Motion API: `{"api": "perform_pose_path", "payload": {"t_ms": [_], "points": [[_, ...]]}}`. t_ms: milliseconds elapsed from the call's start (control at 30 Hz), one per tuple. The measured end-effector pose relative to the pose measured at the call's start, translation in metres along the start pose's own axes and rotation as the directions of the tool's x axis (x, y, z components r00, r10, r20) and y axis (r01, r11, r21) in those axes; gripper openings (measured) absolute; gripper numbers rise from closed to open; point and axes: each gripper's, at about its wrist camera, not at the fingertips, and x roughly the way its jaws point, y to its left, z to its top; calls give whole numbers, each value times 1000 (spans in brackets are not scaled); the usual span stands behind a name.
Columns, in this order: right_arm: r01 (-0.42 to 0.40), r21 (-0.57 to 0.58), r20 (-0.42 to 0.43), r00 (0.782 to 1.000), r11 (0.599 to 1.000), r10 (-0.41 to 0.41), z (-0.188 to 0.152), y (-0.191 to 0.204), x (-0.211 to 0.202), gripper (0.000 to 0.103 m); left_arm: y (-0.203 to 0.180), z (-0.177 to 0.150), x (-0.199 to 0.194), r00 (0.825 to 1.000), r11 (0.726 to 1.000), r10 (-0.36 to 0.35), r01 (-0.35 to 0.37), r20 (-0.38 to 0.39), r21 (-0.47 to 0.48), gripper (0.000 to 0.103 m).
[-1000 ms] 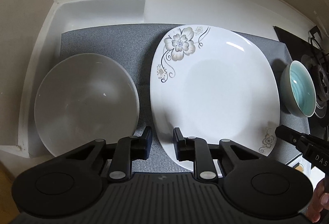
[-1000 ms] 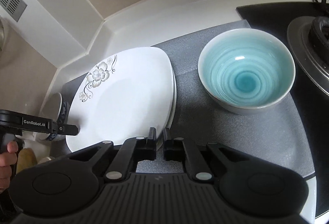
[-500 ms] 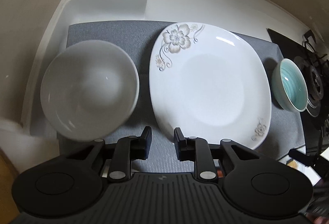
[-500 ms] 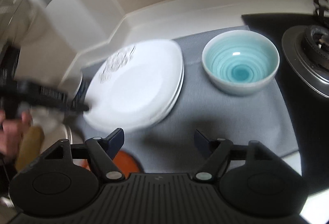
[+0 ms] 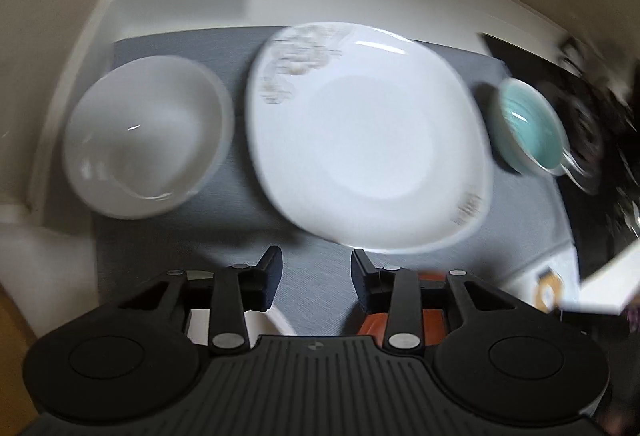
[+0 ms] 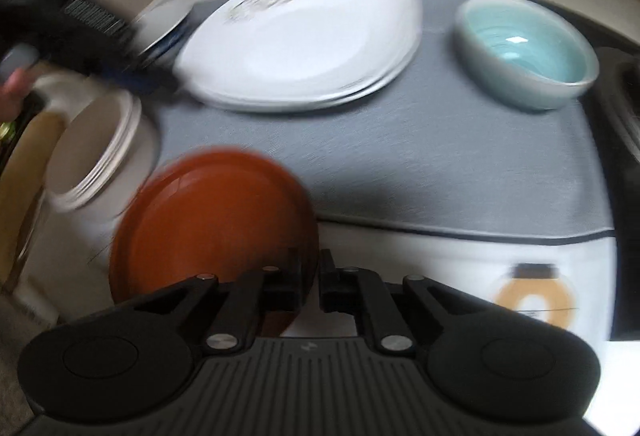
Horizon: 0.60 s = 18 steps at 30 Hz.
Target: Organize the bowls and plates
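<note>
A stack of white flowered plates [image 5: 368, 140] [image 6: 304, 44] lies mid-mat, a white bowl [image 5: 148, 136] to its left and a teal bowl [image 5: 528, 128] [image 6: 524, 52] to its right. My left gripper [image 5: 316, 276] is open and empty, back from the plates' near edge. My right gripper [image 6: 310, 276] is shut on the rim of a red-brown plate [image 6: 212, 228] at the counter's front. The left gripper also shows in the right wrist view [image 6: 80, 32], blurred.
A grey mat [image 6: 440, 164] covers the counter. A stack of white bowls [image 6: 96, 152] stands left of the red-brown plate. The dark stove [image 5: 588, 124] is at the right. A white wall ledge [image 5: 168, 8] runs behind.
Both grippers pulled back from the white plates. The left gripper opened wider. The right gripper opened, moved to the counter's front and shut on the red-brown plate's rim.
</note>
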Motion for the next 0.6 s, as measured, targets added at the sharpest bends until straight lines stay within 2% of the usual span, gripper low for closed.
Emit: {"api": "perform_pose_path", "payload": {"t_ms": [133, 200, 233, 267, 300, 333, 400, 433, 567, 600], "points": [[1, 152, 33, 999, 988, -6, 2, -35, -14, 6, -24, -8, 5, 994, 994, -72, 78, -83, 78, 42], [-6, 183, 39, 999, 983, -1, 2, -43, -21, 12, -37, -12, 10, 989, 988, -83, 97, -119, 116, 44], [-6, 196, 37, 999, 981, -2, 0, -47, -22, 32, -43, -13, 15, 986, 986, -73, 93, -147, 135, 45], [-11, 203, 37, 999, 979, 3, -1, -49, -25, 60, -46, -14, 22, 983, 988, -56, 81, -175, 133, 45], [-25, 203, 51, 999, 979, 14, -2, -49, -28, 68, -46, -15, 28, 977, 990, -48, 74, -205, 119, 45], [-43, 200, 73, 997, 979, 29, -5, -45, -31, 72, -45, -16, 36, 969, 993, -46, 71, -242, 99, 45], [-72, 192, 97, 994, 979, 54, -8, -40, -36, 72, -37, -20, 49, 954, 997, -45, 59, -298, 41, 45], [-71, 184, 94, 994, 980, 54, -7, -38, -37, 72, -34, -22, 54, 949, 998, -45, 55, -312, 25, 41], [-66, 156, 50, 997, 986, 59, -14, -29, -27, 72, -39, -31, 57, 953, 997, -47, 64, -298, 49, 37], [-63, 154, 32, 998, 986, 58, -16, -27, -23, 72, -43, -33, 59, 954, 996, -37, 58, -298, 63, 28]]}}
